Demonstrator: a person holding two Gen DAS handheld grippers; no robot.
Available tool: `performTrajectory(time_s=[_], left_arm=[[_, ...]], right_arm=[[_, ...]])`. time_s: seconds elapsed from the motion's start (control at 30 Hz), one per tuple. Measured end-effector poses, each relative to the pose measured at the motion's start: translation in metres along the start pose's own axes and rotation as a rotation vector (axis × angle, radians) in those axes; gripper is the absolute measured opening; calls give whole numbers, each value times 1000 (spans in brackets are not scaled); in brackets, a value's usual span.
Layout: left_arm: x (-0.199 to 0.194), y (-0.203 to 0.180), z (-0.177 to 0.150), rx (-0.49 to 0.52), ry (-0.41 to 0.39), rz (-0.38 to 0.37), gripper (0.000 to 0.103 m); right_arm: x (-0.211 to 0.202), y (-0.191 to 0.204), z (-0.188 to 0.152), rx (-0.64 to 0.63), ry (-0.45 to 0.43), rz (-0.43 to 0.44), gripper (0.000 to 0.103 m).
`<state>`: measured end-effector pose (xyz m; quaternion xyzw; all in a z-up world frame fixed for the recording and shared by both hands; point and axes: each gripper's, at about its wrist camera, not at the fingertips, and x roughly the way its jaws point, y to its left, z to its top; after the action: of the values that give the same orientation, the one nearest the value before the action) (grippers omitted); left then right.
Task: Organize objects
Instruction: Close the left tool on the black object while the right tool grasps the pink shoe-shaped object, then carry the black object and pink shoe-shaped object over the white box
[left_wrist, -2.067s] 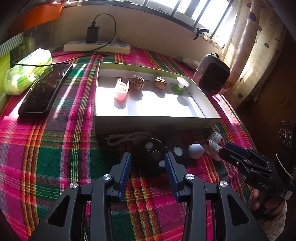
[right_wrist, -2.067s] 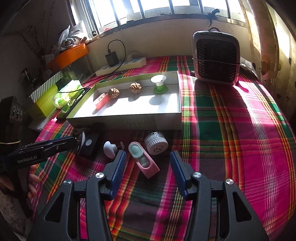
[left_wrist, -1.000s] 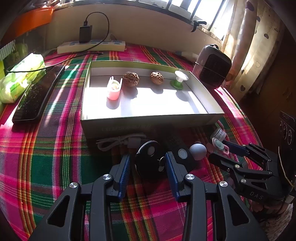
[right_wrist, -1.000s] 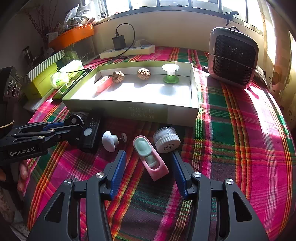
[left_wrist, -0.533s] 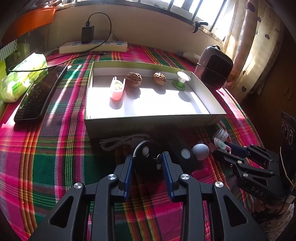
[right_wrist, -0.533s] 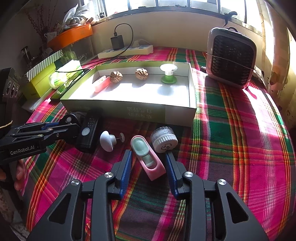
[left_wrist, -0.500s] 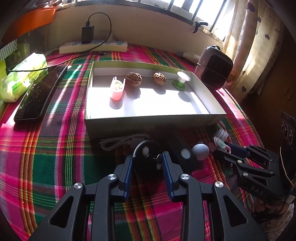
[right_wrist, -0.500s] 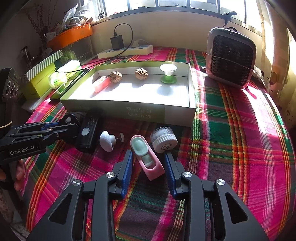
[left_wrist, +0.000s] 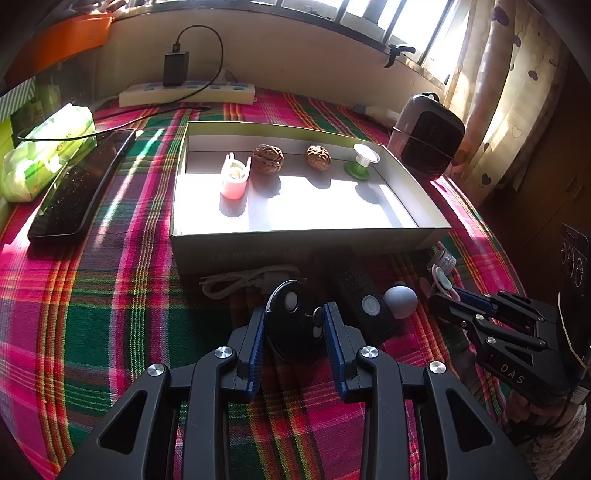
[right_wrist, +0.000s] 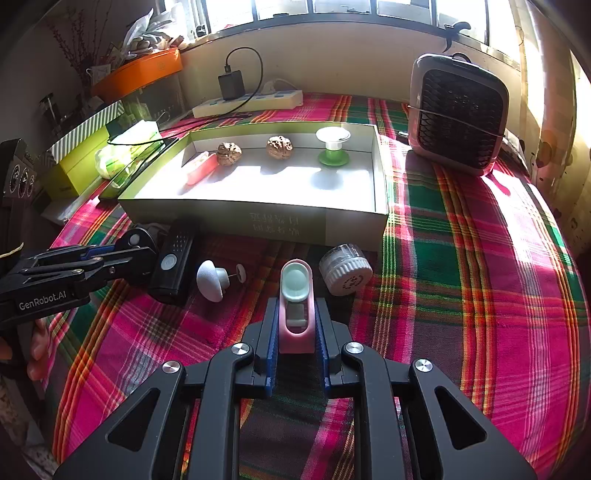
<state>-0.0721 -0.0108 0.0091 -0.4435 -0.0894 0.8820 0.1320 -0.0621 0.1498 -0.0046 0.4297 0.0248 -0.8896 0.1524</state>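
While the right gripper (right_wrist: 295, 334) had its fingers pressed against both sides of the pink toilet-shaped toy (right_wrist: 295, 306), the left gripper (left_wrist: 294, 325) had closed on the black round device (left_wrist: 291, 325), tilted on edge; whether either was lifted off the table (right_wrist: 461, 295) could not be told. A black remote (left_wrist: 364, 302), grey knob (left_wrist: 400, 297) and white cap (right_wrist: 345, 269) lay just beside, in shadow. The white cable (left_wrist: 243, 282) was partly hidden. Behind, the box (left_wrist: 295, 242) held two walnuts (left_wrist: 267, 158), a pink holder (left_wrist: 233, 181) and a green-based spool (left_wrist: 364, 160).
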Motion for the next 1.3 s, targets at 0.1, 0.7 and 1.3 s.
performTrajectory(time_s=[0.1, 0.7, 1.3], left_arm=[[0, 0, 0, -1, 0, 0, 28], [-1, 1, 0, -4, -1, -1, 28], [-8, 2, 0, -12, -18, -5, 28]], right_arm=[[0, 0, 0, 0, 0, 0, 18], [-1, 0, 0, 0, 0, 2, 18], [-7, 7, 0, 5, -17, 11, 18]])
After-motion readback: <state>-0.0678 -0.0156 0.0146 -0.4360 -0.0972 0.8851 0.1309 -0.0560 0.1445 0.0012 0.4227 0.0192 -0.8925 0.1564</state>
